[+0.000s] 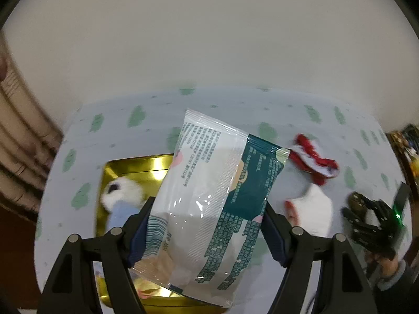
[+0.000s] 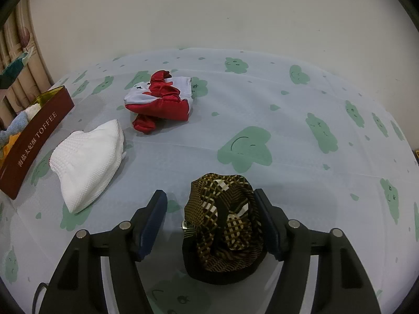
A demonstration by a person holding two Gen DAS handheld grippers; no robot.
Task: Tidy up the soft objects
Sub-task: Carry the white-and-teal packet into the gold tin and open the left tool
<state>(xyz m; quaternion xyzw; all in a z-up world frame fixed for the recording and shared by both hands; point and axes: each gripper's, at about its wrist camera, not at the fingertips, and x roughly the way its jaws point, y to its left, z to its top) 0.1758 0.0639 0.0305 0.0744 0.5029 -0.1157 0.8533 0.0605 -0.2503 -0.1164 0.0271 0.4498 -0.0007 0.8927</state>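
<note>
Left gripper [image 1: 204, 231] clamps packet [image 1: 209, 204] above box [image 1: 136, 167], plush toy [image 1: 121, 192] already inside. Right gripper [image 2: 210, 223] parted around patterned cloth [image 2: 222, 222], not squeezing. White cloth [image 2: 89, 162], red garment [image 2: 159, 99] ahead-left on table [image 2: 301, 136], not yet boxed.

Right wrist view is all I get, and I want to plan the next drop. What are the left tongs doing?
Observer: The left tongs are clamped on a white and teal plastic packet, gripping it by its two sides.
Operator: Where is it relative to the toffee box?
Observer: It is held in front of the box, hiding the right part of its gold inside.
Operator: Anything in there already?
Observer: A white fluffy toy lies at the left end, with a pale blue piece next to it.
</note>
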